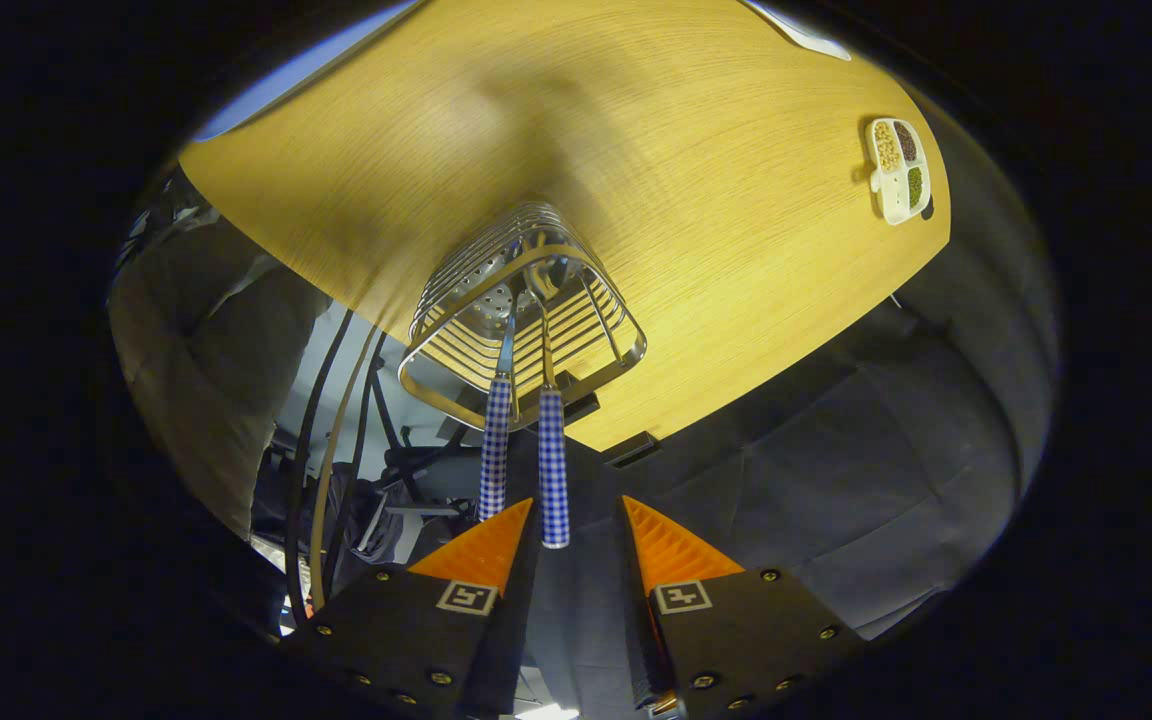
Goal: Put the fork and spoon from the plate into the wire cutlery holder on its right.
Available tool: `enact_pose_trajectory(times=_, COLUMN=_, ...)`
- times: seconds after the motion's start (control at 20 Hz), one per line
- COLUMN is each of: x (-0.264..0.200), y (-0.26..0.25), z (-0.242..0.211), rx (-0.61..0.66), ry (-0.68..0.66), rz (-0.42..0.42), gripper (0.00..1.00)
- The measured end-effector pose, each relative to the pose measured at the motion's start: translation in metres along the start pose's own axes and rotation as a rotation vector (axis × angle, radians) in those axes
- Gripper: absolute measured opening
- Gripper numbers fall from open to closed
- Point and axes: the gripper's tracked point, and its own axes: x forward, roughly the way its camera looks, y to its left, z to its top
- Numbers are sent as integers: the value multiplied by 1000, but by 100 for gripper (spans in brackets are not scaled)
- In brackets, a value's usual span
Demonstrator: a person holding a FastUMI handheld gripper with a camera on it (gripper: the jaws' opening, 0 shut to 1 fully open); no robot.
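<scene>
The wire cutlery holder (526, 300) stands on the wooden table (696, 200) close to its edge, and I look down into it from above. Two pieces of cutlery with blue-and-white checked handles stand in it, their heads down by the perforated base, too blurred to tell fork from spoon. One handle (554, 470) rises into the gap between my fingers, near the left fingertip (496, 540) and well apart from the other. The second handle (495, 450) runs just outside and behind that left fingertip. My gripper (578, 505) is open, pressing on neither handle.
A small white divided dish (898, 170) with grains sits at the table's far corner. A white object (806, 35) lies at the table's far edge. Off the table edge below the holder are black cables (321, 440) and dark cloth (836, 470).
</scene>
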Motion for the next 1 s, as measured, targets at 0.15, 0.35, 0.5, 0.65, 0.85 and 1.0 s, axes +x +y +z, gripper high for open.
enact_pose_trajectory(times=0.15, x=-1, y=-3, z=-8, rx=21, ry=-25, rz=-10, gripper=43)
enact_pose_trajectory(times=0.35, x=-18, y=-2, z=-16, rx=77, ry=-110, rz=-10, gripper=94)
enact_pose_trajectory(times=0.5, x=-32, y=12, z=-25, rx=147, ry=-190, rz=-7, gripper=92)
enact_pose_trajectory(times=0.65, x=-51, y=34, z=-34, rx=237, ry=-309, rz=11, gripper=93)
enact_pose_trajectory(times=0.85, x=-88, y=64, z=-41, rx=425, ry=-564, rz=24, gripper=94)
enact_pose_trajectory(times=1.0, x=-130, y=72, z=-26, rx=611, ry=-851, rz=11, gripper=94)
